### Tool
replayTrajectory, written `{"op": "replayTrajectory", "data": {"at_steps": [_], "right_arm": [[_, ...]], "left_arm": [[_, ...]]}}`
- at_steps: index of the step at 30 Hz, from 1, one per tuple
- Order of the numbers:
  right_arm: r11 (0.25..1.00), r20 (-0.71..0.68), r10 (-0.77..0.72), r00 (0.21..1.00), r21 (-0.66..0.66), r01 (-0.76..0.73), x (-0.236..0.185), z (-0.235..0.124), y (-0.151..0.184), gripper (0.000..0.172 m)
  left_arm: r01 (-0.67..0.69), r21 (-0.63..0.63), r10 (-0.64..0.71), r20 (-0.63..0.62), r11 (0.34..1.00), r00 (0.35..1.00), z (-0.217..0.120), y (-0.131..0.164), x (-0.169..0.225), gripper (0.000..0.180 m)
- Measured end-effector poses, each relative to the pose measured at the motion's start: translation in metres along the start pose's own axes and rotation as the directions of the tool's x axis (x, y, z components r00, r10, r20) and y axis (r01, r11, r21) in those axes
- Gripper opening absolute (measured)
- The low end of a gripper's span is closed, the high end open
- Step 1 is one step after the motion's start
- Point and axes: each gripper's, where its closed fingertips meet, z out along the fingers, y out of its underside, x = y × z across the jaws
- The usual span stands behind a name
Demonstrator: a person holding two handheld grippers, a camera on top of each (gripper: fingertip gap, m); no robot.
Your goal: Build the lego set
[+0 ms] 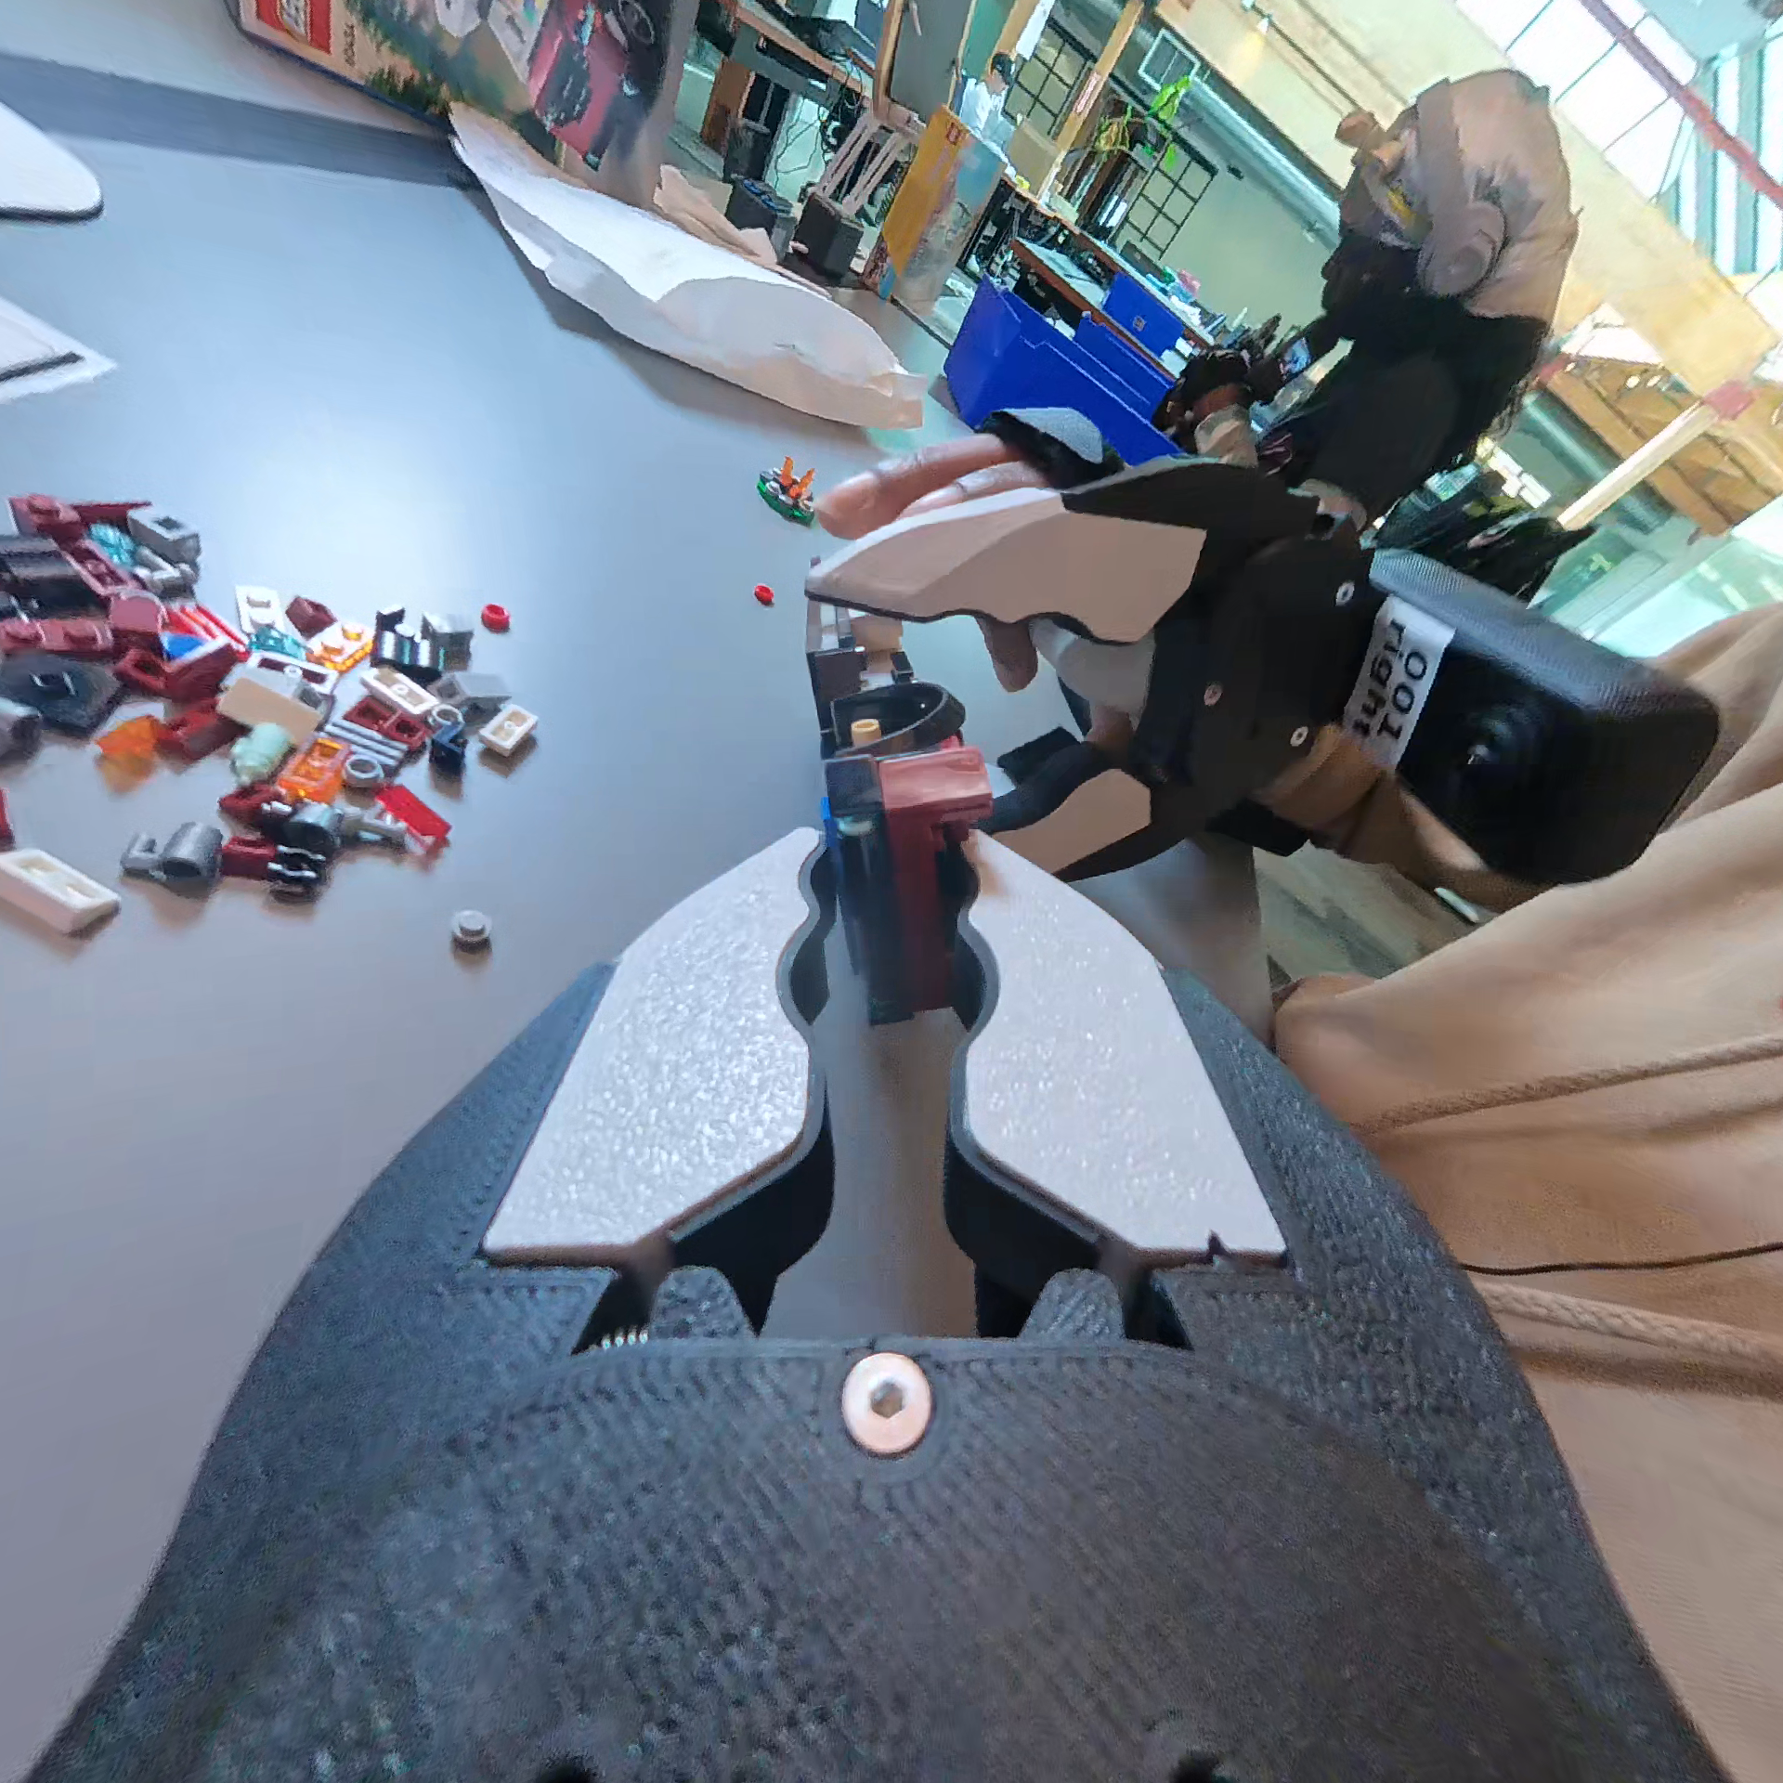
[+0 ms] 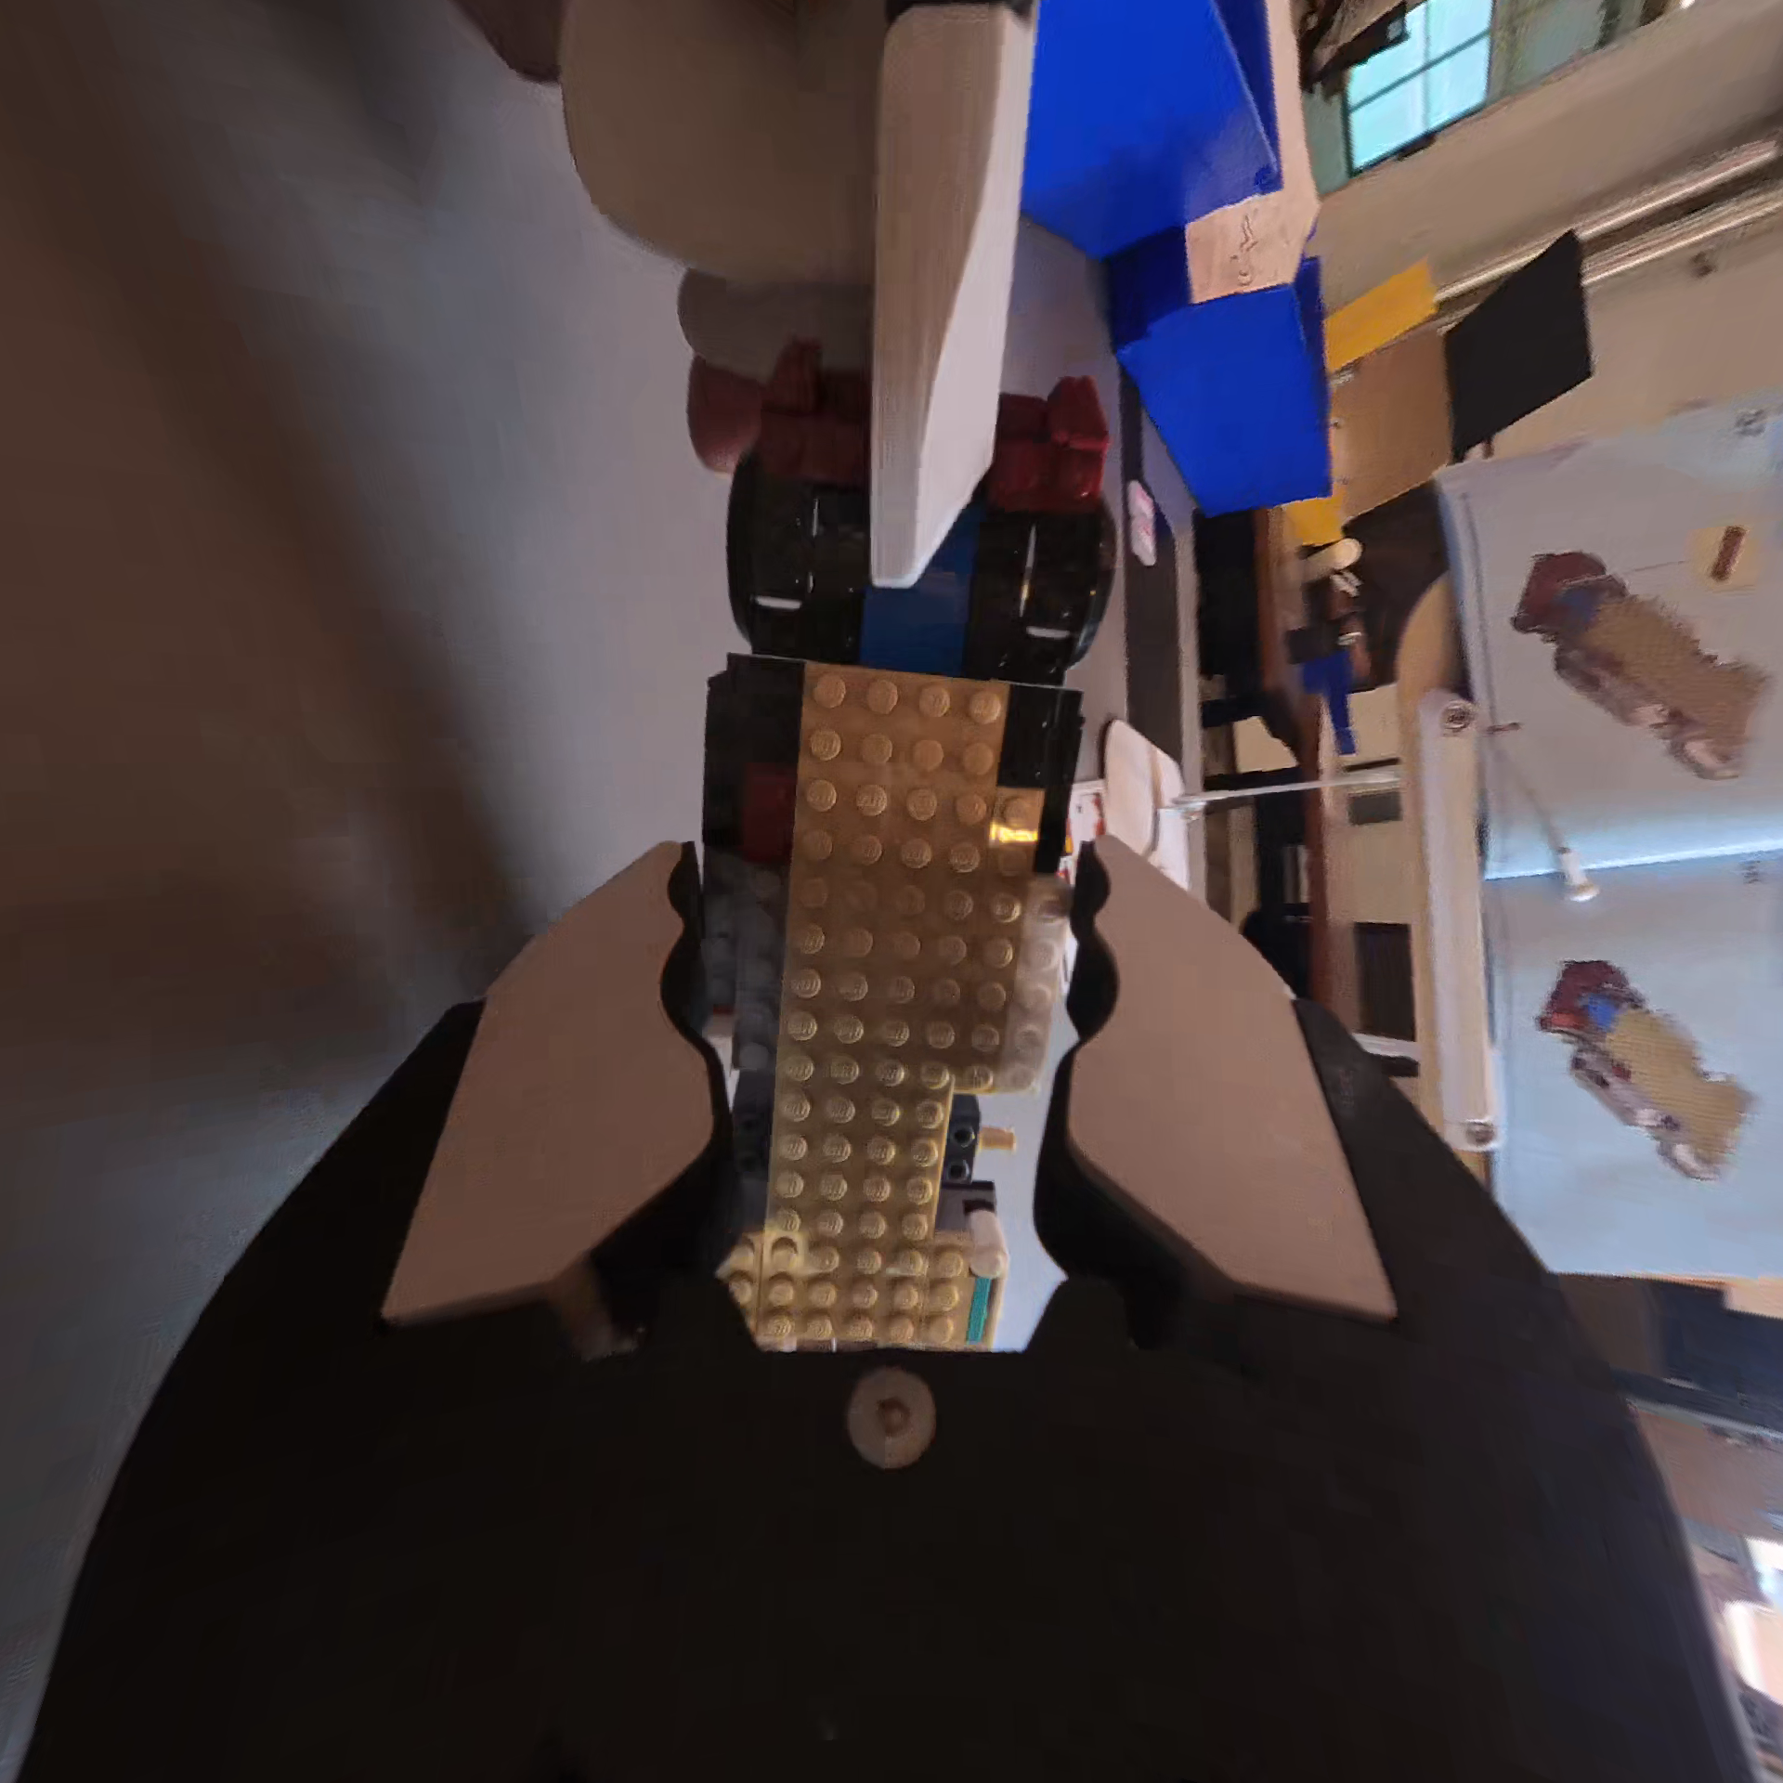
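Note:
My left gripper (image 1: 897, 854) is shut on the near end of a brick-built model (image 1: 917, 820) of dark red, black and blue parts, with both pads pressed on its sides, above the grey table (image 1: 434, 405). In the right wrist view the same model (image 2: 888, 965) shows its tan studded plate, lying lengthwise between the fingers of my right gripper (image 2: 883, 854). Those fingers stand wide apart and do not clamp it. One white finger (image 2: 936, 338) of the left gripper grips the model's far end by the black wheel arches. The right gripper (image 1: 912, 695) also shows in the left wrist view, spread around the model.
A pile of loose small bricks (image 1: 241, 704) lies on the table at the left, with single studs (image 1: 495, 616) nearby. A white paper bag (image 1: 695, 280), a printed box (image 1: 579, 68) and a blue bin (image 1: 1052, 376) stand behind. A tan sleeve (image 1: 1544, 1110) fills the right. One gripper's finger ends stand about 4 cm off the other's.

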Motion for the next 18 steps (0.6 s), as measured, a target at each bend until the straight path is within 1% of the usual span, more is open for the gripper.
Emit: {"op": "replayTrajectory", "data": {"at_steps": [1,3,4,8,13,16,18], "right_arm": [[1.0,-0.007,-0.001,1.0,0.005,0.001,0.0005,0.0014,0.0002,0.074],[0.995,0.016,0.095,0.995,0.013,-0.096,0.0006,0.0028,0.0007,0.074],[0.993,0.025,0.112,0.993,0.019,-0.113,0.0009,0.0025,0.0006,0.075],[0.992,0.036,0.121,0.992,-0.022,-0.121,-0.0028,0.0063,0.0074,0.077],[0.994,0.021,0.093,0.995,-0.064,-0.092,-0.0048,0.0092,0.0097,0.077],[0.995,0.008,0.079,0.997,-0.056,-0.079,-0.0042,0.0088,0.01,0.078],[0.995,0.01,0.087,0.996,-0.056,-0.086,-0.0022,0.0078,0.0098,0.083]], "left_arm": [[0.018,0.001,-0.018,-0.002,1.0,1.0,0.0,0.0001,-0.0013,0.022],[0.018,-0.006,-0.018,0.004,1.0,1.0,-0.0007,0.0003,-0.0026,0.022],[0.013,-0.009,-0.013,0.004,1.0,1.0,-0.0007,0.0007,-0.0019,0.022],[-0.003,-0.014,0.003,-0.004,1.0,1.0,0.0011,0.001,0.0015,0.022],[0.009,-0.025,-0.009,-0.005,1.0,1.0,0.003,0.0051,0.0011,0.022],[-0.024,-0.038,0.024,-0.003,0.999,1.0,0.0035,0.0064,0.0031,0.022],[-0.039,-0.038,0.038,-0.008,0.999,0.999,0.0036,0.0061,0.0056,0.022]]}}
